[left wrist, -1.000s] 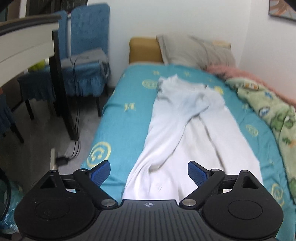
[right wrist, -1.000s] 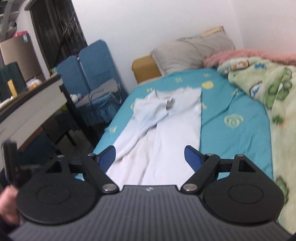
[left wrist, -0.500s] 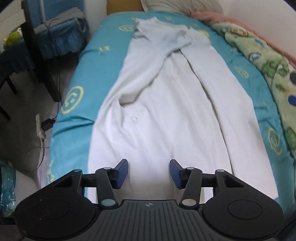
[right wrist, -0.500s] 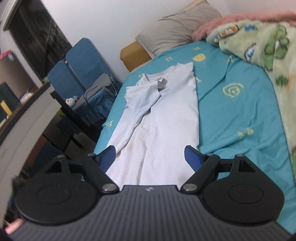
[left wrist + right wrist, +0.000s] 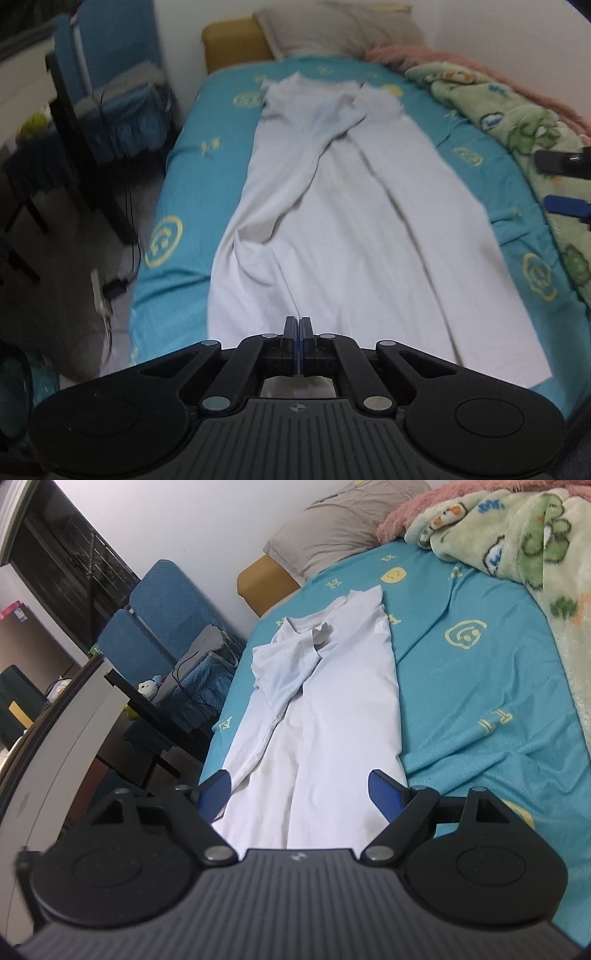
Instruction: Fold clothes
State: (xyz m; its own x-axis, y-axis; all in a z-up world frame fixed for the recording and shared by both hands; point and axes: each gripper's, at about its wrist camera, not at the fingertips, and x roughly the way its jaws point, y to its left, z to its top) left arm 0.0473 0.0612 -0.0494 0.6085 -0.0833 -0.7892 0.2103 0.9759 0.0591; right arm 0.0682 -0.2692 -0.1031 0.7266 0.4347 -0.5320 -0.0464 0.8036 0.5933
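Left gripper (image 5: 298,334) pressed together at the near hem of the white shirt (image 5: 343,229); whether cloth is pinched cannot be told. Right gripper (image 5: 300,794) spread above the same hem. Shirt lengthwise on the teal bed (image 5: 480,686), sleeves folded inward.

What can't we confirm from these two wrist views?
- Left gripper: jaws shut over the white shirt, but its own body hides the hem, so a grip on cloth is unclear.
- Right gripper: open; its body hides the shirt's near hem.
- Left wrist view is motion-blurred; the chair clutter is unreadable.
- Blanket is cut off by the frame edge.
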